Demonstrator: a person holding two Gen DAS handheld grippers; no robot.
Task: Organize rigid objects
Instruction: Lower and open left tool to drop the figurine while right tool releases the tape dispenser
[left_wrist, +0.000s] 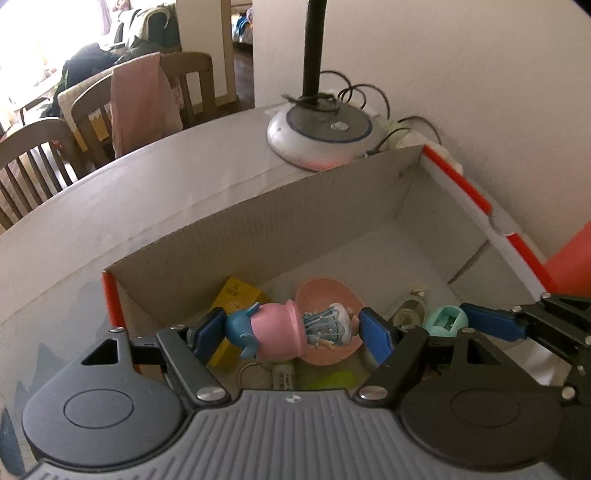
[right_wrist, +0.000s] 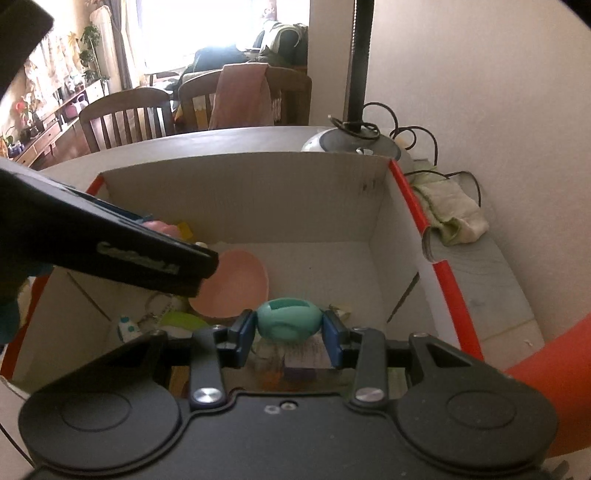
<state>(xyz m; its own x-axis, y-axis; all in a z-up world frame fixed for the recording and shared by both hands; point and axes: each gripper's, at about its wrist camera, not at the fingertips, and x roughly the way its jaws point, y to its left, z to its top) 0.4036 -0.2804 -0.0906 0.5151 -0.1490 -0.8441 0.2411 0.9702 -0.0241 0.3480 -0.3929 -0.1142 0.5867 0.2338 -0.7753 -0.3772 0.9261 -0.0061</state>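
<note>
My left gripper (left_wrist: 291, 330) is shut on a pink and blue toy figure (left_wrist: 284, 328) lying sideways between its blue pads, held over the near end of an open cardboard box (left_wrist: 258, 210). My right gripper (right_wrist: 289, 326) is shut on a teal egg-shaped plastic piece (right_wrist: 288, 319), held inside the same box (right_wrist: 236, 192); the piece also shows in the left wrist view (left_wrist: 445, 321). A pink bowl (right_wrist: 236, 286) lies on the box floor just beyond both grippers. The left gripper's body (right_wrist: 110, 240) crosses the left of the right wrist view.
The box floor also holds a yellow carton (left_wrist: 236, 295), a key ring (left_wrist: 253, 373), a lime green piece (right_wrist: 181, 319) and a small bottle (left_wrist: 410, 308). A lamp base (left_wrist: 321, 134) with cables stands behind the box. A cloth (right_wrist: 450, 214) lies by the wall. Chairs (right_wrist: 125, 118) stand beyond the table.
</note>
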